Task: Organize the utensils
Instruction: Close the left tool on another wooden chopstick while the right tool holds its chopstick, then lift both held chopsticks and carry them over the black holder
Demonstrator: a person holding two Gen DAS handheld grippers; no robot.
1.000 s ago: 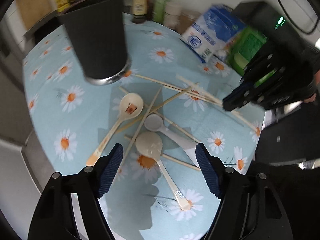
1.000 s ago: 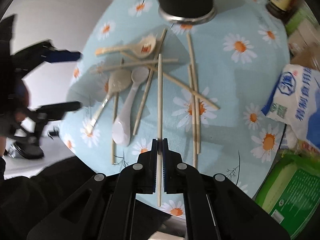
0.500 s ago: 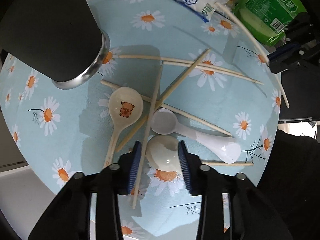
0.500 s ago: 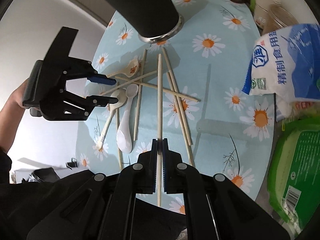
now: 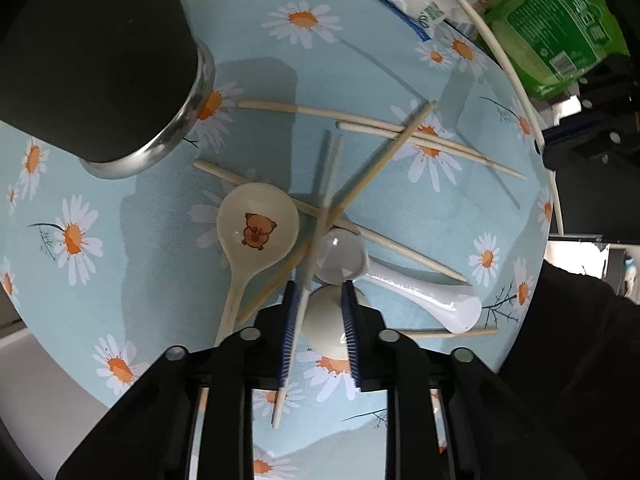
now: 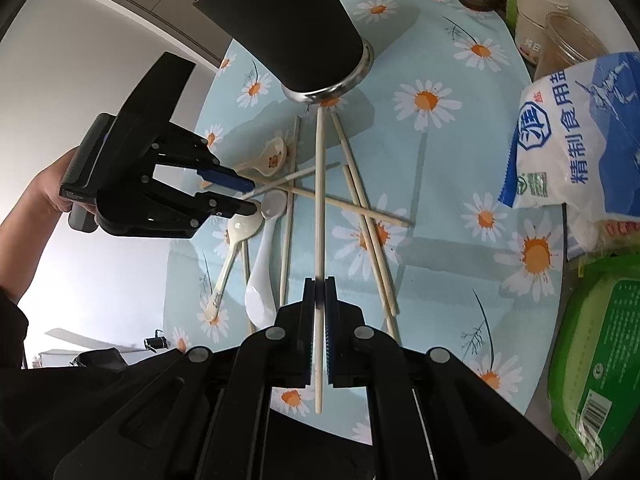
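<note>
Since the earlier frame, both grippers have changed: the left gripper (image 5: pixel 318 320) has narrowed from a wide spread onto a cream spoon (image 5: pixel 324 326) bowl, trapping a crossing chopstick (image 5: pixel 316 240) beside it, while the right gripper (image 6: pixel 319 312), jaws pressed on a single chopstick (image 6: pixel 319 216), has risen above the table (image 5: pixel 140 280). Largest risk: the black holder (image 6: pixel 288 20) stands near and could be knocked. Next, lifting spoon and stick together may scatter the pile. Smallest, the thin stick may pivot in the pinch.
</note>
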